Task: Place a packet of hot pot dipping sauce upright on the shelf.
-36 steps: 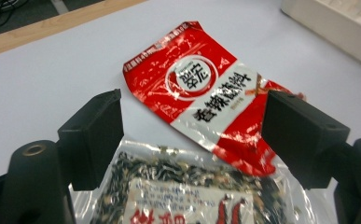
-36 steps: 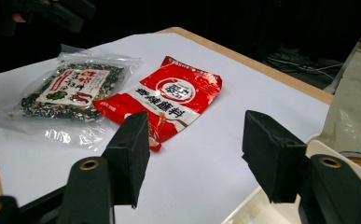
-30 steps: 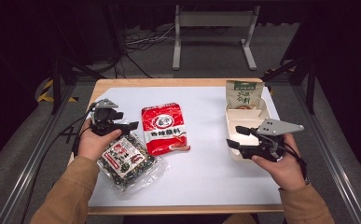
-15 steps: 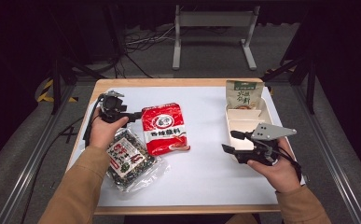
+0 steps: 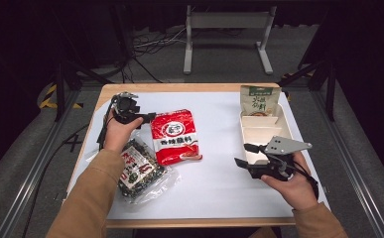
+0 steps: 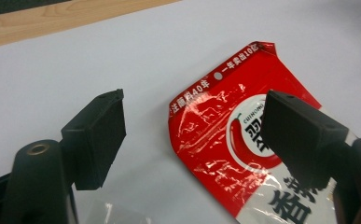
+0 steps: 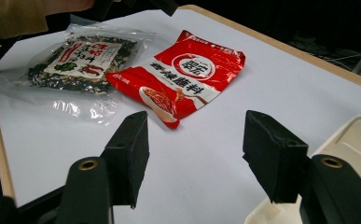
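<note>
Red packet (image 6: pixel 234 154) corner lies between the left gripper's (image 6: pixel 192 140) parted fingers

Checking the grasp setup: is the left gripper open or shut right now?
Open. In its own view the left gripper has its jaws spread wide, straddling the top corner of the red packet lying flat.

floor (image 5: pixel 26 163): grey, cables (image 5: pixel 145 47) trailing; metal stand (image 5: pixel 227 29) behind wooden table (image 5: pixel 179 87); surroundings dark

White-covered wooden table (image 5: pixel 219 183) under red sachet (image 5: pixel 175 136), clear spice bag (image 5: pixel 139 168), green pouch (image 5: pixel 259 100), white tray (image 5: pixel 260 133).
</note>
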`<action>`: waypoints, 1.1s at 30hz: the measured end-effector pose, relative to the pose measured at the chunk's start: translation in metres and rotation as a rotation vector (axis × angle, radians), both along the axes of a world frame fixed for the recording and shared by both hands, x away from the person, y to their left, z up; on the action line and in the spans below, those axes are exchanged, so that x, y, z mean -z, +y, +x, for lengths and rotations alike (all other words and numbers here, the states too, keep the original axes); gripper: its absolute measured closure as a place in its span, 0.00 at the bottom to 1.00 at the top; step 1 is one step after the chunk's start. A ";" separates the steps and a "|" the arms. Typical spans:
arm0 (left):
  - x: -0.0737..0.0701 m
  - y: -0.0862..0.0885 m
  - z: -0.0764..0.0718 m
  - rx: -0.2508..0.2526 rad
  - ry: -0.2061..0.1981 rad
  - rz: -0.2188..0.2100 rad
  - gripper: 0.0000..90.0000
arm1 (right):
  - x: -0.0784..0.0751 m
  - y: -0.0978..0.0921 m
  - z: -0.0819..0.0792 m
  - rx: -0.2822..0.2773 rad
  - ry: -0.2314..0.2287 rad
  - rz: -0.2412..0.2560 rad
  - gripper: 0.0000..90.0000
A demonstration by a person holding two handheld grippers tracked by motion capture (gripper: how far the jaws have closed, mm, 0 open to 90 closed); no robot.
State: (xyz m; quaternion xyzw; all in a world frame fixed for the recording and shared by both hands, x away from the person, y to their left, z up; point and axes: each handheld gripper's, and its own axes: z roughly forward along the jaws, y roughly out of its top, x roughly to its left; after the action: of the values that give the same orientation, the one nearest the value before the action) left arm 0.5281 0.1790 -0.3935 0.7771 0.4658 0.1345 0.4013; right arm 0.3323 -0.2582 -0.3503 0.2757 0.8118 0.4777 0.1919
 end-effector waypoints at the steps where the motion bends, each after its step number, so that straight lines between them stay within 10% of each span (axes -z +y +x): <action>1: 0.003 0.000 0.002 -0.002 0.013 -0.006 0.25 | 0.000 -0.001 -0.001 0.005 -0.002 0.000 0.45; 15: 0.031 -0.006 0.021 -0.066 0.081 -0.008 0.32 | 0.004 -0.006 0.000 0.010 0.011 0.003 0.45; 33: 0.049 -0.019 0.028 -0.013 0.151 -0.075 0.34 | 0.010 -0.015 0.005 0.024 0.035 0.008 0.44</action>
State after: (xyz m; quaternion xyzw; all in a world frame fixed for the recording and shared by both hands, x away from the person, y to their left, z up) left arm 0.5561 0.1599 -0.4429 0.7665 0.5045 0.0605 0.3928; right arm 0.3371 -0.2727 -0.3607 0.2944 0.8098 0.4737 0.1821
